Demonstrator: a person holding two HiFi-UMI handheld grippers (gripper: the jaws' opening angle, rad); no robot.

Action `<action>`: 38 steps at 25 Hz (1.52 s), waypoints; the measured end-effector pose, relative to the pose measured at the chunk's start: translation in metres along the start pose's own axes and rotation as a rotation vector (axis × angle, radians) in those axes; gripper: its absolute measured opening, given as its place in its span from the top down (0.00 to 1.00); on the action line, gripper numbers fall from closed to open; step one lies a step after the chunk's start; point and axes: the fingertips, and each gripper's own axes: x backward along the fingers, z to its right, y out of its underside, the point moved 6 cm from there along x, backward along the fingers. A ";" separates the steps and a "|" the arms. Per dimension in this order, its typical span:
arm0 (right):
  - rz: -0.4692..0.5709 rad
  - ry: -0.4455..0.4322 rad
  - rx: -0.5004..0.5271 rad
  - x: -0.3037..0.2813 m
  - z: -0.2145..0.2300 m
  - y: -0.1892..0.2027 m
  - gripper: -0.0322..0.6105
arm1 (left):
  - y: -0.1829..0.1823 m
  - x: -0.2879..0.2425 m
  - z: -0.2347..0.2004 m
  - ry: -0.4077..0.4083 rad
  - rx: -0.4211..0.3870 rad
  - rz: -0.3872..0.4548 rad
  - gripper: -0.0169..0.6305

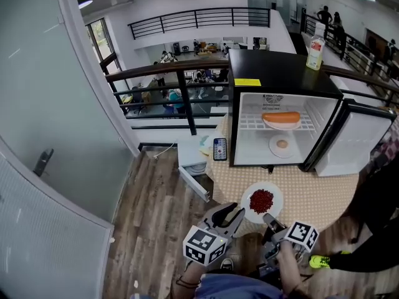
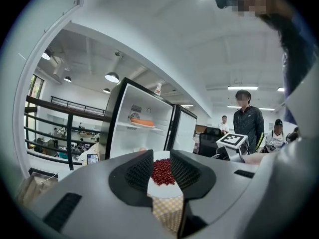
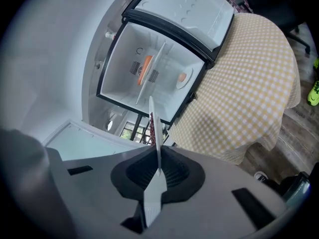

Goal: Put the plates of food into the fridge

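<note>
Plate of red beans (image 1: 277,193): your right gripper (image 1: 269,220) has its jaws clamped on the near rim, and the plate runs edge-on ahead of them. Your left gripper (image 1: 232,215): jaws apart and empty, plate just beyond their gap. Farther ahead, checked table (image 1: 312,195). Beyond it, open fridge (image 1: 283,73): sausage plate (image 1: 280,127) on the shelf, egg plate (image 1: 289,149) below.

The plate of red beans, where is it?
Head view, bottom middle: the plate of red beans is in front of the open fridge, over the checked table, its near rim pinched in the right gripper.
</note>
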 end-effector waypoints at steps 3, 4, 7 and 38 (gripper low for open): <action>0.006 0.023 -0.002 -0.006 0.001 -0.002 0.91 | 0.003 -0.002 -0.008 0.009 0.011 -0.008 0.80; 0.009 0.027 -0.005 -0.008 0.001 -0.003 0.91 | 0.004 -0.003 -0.009 0.014 0.014 -0.011 0.80; 0.019 0.026 -0.020 -0.011 0.002 -0.007 0.91 | 0.008 -0.008 -0.011 0.026 0.027 -0.019 0.80; -0.189 0.041 0.004 -0.172 0.031 -0.171 0.91 | -0.009 -0.136 -0.059 -0.135 0.070 -0.057 0.80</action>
